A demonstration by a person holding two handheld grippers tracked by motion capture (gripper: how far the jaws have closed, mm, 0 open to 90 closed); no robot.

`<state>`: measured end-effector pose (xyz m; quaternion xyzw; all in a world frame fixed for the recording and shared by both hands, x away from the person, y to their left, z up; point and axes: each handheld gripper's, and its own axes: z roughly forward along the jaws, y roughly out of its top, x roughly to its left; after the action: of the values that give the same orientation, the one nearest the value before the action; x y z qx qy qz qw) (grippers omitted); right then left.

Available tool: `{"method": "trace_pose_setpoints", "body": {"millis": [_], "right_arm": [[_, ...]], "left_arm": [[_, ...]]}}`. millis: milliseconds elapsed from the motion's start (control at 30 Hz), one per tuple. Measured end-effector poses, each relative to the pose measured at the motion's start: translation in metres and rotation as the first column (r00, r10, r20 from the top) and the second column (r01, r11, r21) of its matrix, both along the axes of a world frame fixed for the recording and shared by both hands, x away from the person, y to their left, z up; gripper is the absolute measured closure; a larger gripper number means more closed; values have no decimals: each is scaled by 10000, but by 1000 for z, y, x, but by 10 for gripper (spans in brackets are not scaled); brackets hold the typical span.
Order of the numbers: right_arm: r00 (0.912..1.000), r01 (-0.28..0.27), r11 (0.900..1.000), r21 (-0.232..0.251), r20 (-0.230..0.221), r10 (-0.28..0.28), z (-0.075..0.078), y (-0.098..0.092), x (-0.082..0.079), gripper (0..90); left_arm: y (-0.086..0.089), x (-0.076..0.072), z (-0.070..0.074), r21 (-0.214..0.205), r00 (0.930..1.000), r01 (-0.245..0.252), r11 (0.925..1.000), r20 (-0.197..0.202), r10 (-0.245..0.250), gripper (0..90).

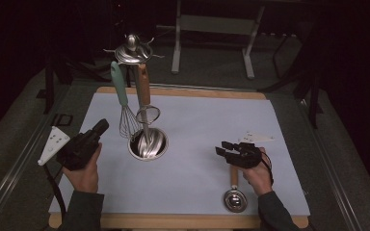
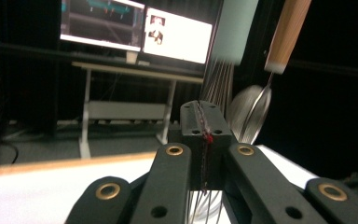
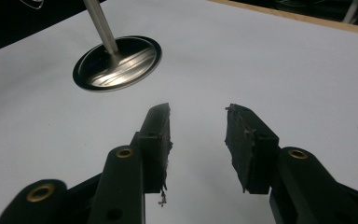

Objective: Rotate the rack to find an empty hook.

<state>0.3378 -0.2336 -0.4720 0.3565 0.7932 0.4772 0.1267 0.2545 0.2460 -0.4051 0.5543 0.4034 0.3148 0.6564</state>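
A steel utensil stand [image 1: 134, 48] rises from a round base [image 1: 148, 144] in the middle of the white mat. From it hang a whisk with a teal handle [image 1: 119, 84] and a small strainer with a wooden handle [image 1: 143, 83]. My left gripper [image 1: 103, 126] is shut with nothing in it, just left of the whisk wires [image 1: 127, 122]. In the left gripper view its closed jaws [image 2: 200, 109] point at the whisk wires [image 2: 219, 81] and the strainer [image 2: 249, 112]. My right gripper [image 1: 223, 148] stands open over bare mat. A wooden-handled utensil with a round steel head [image 1: 234, 197] lies under that hand.
The white mat [image 1: 197, 120] lies on a wooden board [image 1: 173, 220]. In the right gripper view the open jaws [image 3: 198, 114] face the stand's base [image 3: 116, 63]. A metal frame [image 1: 212, 29] stands behind the table, and lit monitors [image 2: 135, 28] glow beyond it.
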Motion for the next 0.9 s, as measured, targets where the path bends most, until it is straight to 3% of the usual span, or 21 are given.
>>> {"method": "trace_pose_setpoints", "body": {"millis": [300, 533, 633, 900], "right_arm": [[9992, 341, 9988, 337, -200, -334, -5, -13, 1, 589], [9989, 386, 9989, 275, -283, -378, -9, -15, 2, 588], [9990, 303, 9976, 616, -347, -282, -6, -17, 2, 587], [9988, 267, 9978, 610, -415, -241, -7, -18, 2, 586]], "left_arm": [[-1, 4, 27, -552, 9961, 209, 9983, 873, -160, 900], [-9, 7, 48, -791, 9865, 290, 9964, 1633, -157, 900], [-14, 10, 64, -847, 9788, 318, 9959, 2043, -138, 900], [-21, 16, 87, -1050, 9671, 324, 9939, 2545, -46, 900]]}}
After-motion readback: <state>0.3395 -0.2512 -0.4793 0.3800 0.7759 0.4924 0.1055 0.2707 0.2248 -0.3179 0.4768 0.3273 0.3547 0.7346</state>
